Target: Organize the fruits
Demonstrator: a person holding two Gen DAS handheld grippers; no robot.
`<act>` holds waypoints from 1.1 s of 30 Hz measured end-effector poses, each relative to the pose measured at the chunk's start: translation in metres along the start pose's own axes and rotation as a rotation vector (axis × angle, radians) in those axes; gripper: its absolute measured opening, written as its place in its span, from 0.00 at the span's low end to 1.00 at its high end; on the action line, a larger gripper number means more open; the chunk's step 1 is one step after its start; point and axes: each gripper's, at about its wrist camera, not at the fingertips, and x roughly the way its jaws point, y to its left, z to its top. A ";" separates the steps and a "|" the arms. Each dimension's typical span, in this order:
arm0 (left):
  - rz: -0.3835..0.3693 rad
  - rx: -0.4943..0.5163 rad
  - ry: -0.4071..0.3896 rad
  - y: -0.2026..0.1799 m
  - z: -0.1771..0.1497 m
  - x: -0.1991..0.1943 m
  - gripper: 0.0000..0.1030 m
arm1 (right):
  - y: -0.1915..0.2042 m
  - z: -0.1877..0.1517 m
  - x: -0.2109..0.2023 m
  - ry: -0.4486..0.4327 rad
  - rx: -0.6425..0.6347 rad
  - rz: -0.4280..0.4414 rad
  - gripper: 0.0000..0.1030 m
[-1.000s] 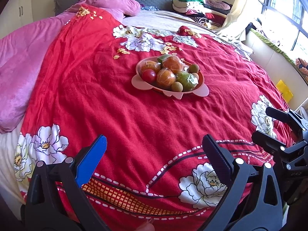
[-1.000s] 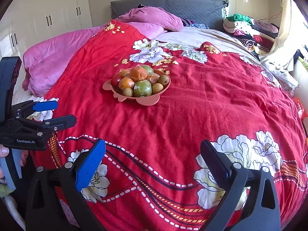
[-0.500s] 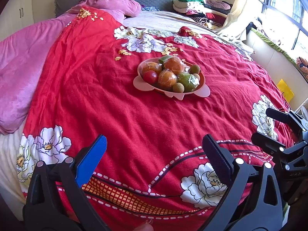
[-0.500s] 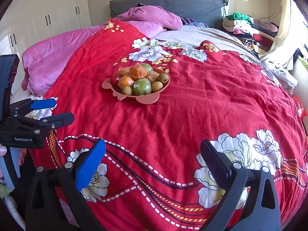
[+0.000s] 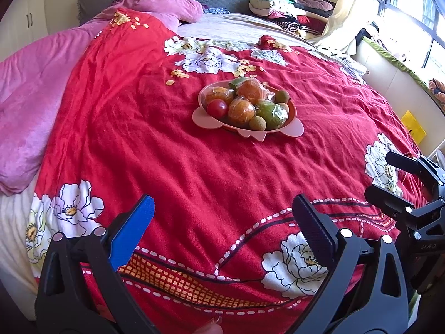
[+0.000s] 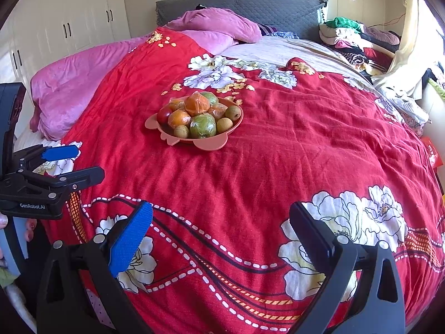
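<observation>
Bedspread: red quilt point(image 6: 278, 150) with white flower prints, spread over the bed.
Blanket: pink blanket point(image 5: 30, 89) bunched along the quilt's left edge.
Headboard: grey quilted headboard point(image 6: 278, 8) at the far end.
Clothes: folded clothes pile point(image 6: 356, 39) at the bed's far right corner.
Wardrobe: white wardrobe doors point(image 6: 69, 19) on the left wall.

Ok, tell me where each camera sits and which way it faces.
Left wrist: sits on the left gripper above the bed's near edge, facing the headboard across the red quilt toward the fruit plate; its own open fingers show, with the right gripper at the right edge.
Right wrist: sits on the right gripper, facing the same way; the left gripper and fingertips show at the left edge.
Shared: plate, quilt, pink pillow.
</observation>
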 end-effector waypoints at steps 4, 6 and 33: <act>-0.002 0.001 0.000 0.000 0.000 0.000 0.91 | 0.000 0.000 -0.001 0.000 -0.001 -0.001 0.96; -0.001 0.003 0.003 -0.001 0.000 0.001 0.91 | 0.000 0.000 -0.001 0.000 0.000 -0.001 0.96; 0.023 0.010 0.018 -0.001 0.000 0.000 0.91 | 0.002 -0.001 -0.003 -0.004 0.001 0.001 0.96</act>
